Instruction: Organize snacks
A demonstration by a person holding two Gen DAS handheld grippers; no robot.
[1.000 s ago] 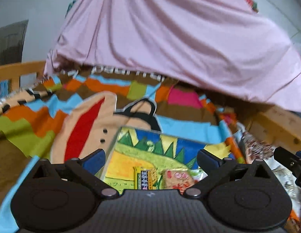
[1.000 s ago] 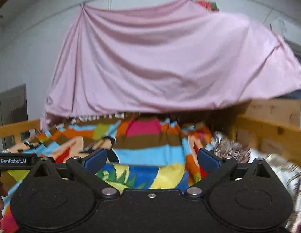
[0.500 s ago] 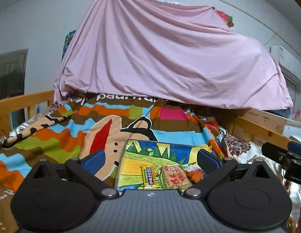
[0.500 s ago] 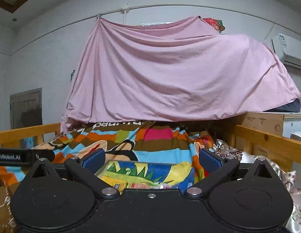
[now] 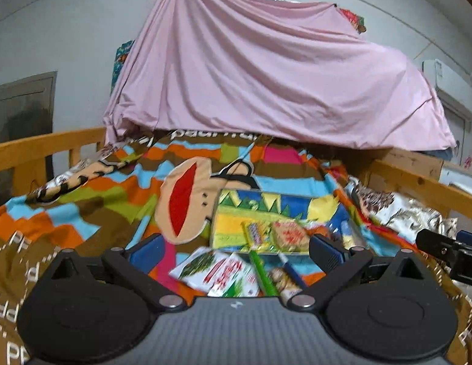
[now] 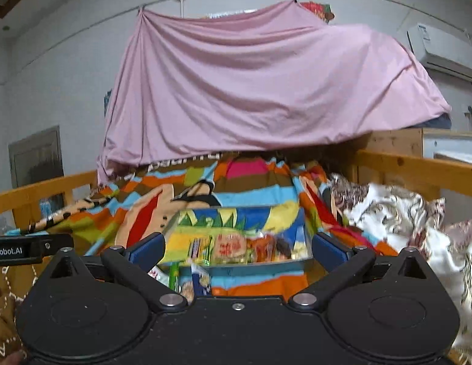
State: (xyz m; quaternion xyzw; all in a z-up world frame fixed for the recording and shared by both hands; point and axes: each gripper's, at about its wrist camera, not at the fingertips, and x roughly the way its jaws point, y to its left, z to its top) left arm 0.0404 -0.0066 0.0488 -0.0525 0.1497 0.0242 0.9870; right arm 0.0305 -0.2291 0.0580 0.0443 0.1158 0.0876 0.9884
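Observation:
A shallow tray (image 5: 232, 222) with a bright cartoon landscape print lies on the striped bedspread; it also shows in the right wrist view (image 6: 187, 234). Several snack packets lie in it, among them a red-and-white one (image 5: 289, 234) (image 6: 229, 248). Loose snacks lie in front of the tray: a white-green packet (image 5: 217, 270), a green stick (image 5: 261, 270) and a blue-wrapped one (image 6: 201, 276). My left gripper (image 5: 236, 251) is open and empty, held above the loose snacks. My right gripper (image 6: 238, 248) is open and empty, facing the tray.
A colourful striped bedspread (image 5: 99, 200) covers the bed. A pink sheet (image 5: 266, 85) hangs over the far end. Wooden rails run along the left (image 5: 38, 149) and right (image 6: 418, 167). A floral quilt (image 6: 403, 213) lies at the right.
Both views have tilted and pulled back. The loose snacks in front of the tray have come into view. Both grippers stay open.

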